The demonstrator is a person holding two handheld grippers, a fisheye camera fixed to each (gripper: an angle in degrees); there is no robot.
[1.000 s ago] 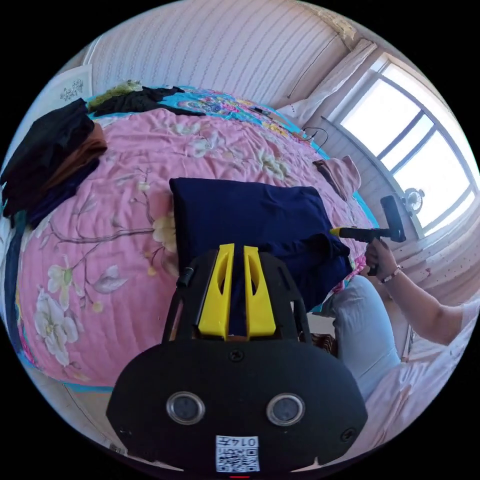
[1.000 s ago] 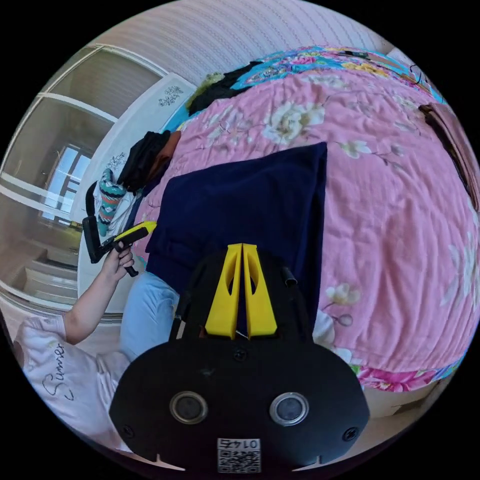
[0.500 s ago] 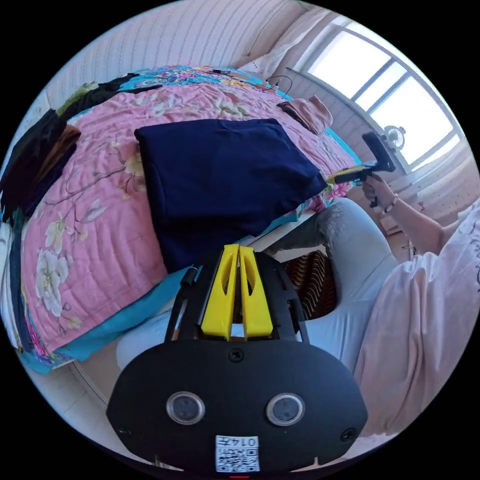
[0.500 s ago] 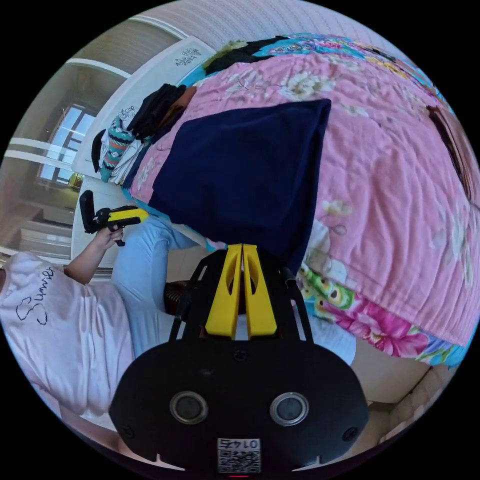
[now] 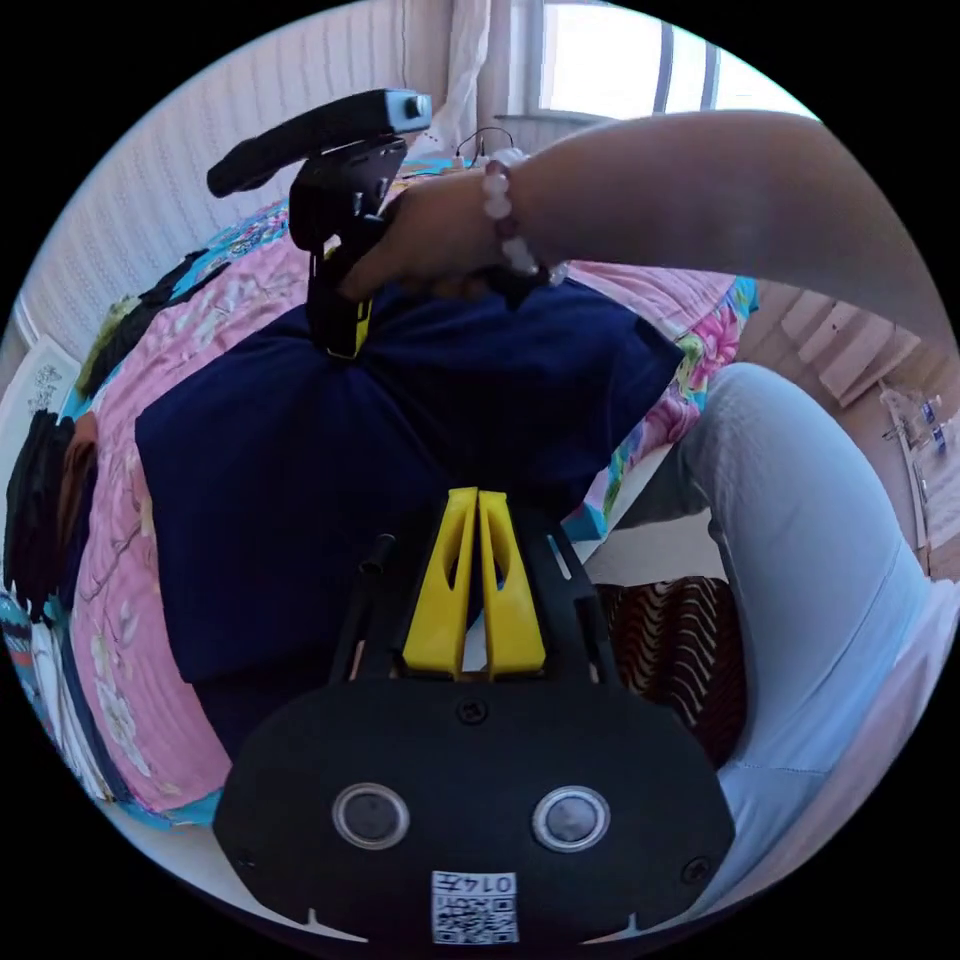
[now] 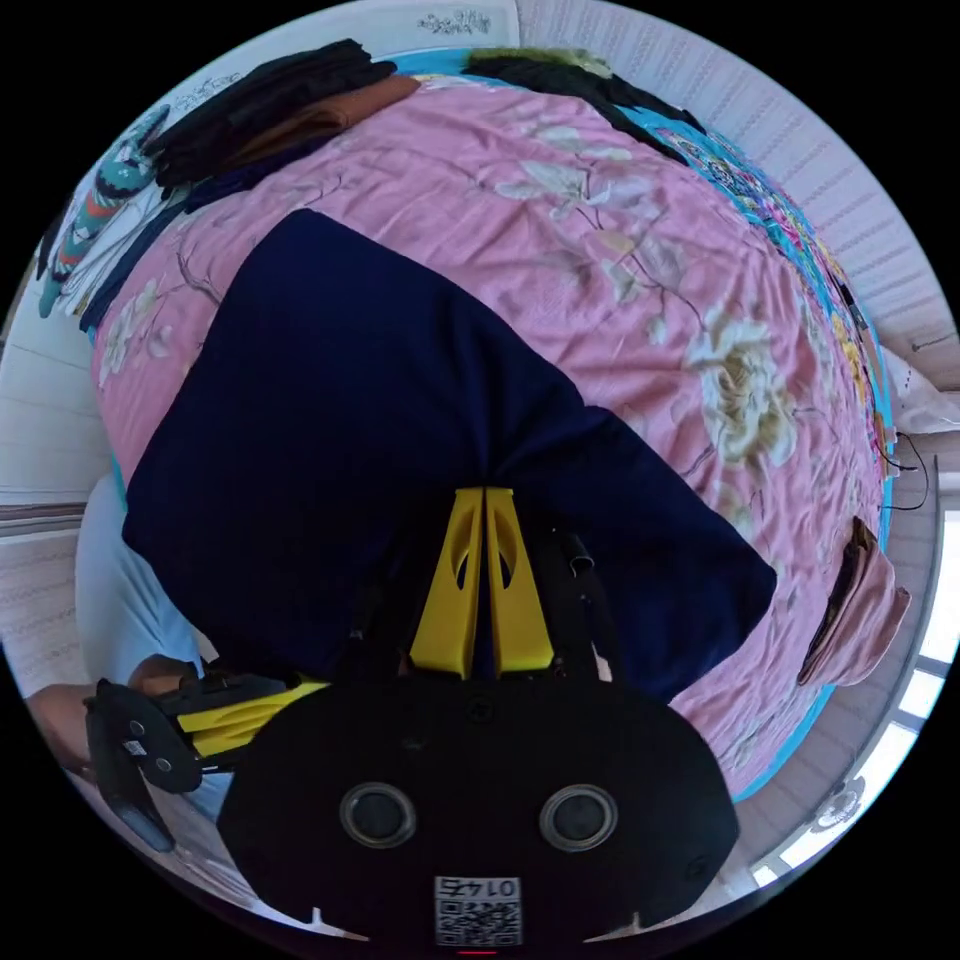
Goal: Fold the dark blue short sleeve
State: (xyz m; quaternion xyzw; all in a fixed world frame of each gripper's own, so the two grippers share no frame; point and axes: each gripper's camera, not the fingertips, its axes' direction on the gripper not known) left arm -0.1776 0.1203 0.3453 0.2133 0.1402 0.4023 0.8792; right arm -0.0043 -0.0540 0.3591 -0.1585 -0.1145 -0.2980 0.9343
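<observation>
The dark blue short sleeve shirt [image 5: 300, 480] [image 6: 380, 420] lies folded in a rough rectangle on the pink flowered bedspread [image 6: 640, 240], near the bed's edge. My right gripper [image 6: 485, 492] is shut, its yellow tips pushed into the middle of the shirt, where the cloth puckers. The left gripper view shows it as the right gripper [image 5: 345, 335] pointing down into the cloth, held by a hand [image 5: 430, 245]. My left gripper [image 5: 477, 495] is shut at the shirt's near edge; in the right gripper view, the left gripper [image 6: 300, 690] points at that edge from the side.
A stack of dark and brown clothes [image 6: 270, 95] sits at the bed's far side, with black garments [image 6: 570, 75] beyond. A pink garment [image 6: 860, 610] lies near the window side. The person's leg in light jeans [image 5: 800, 560] stands against the bed edge, beside a patterned item [image 5: 680, 640] on the floor.
Both grippers were off the bed's edge, shut in the air; now the right one has crossed over and pushes into the shirt, and the left one is back at its near edge.
</observation>
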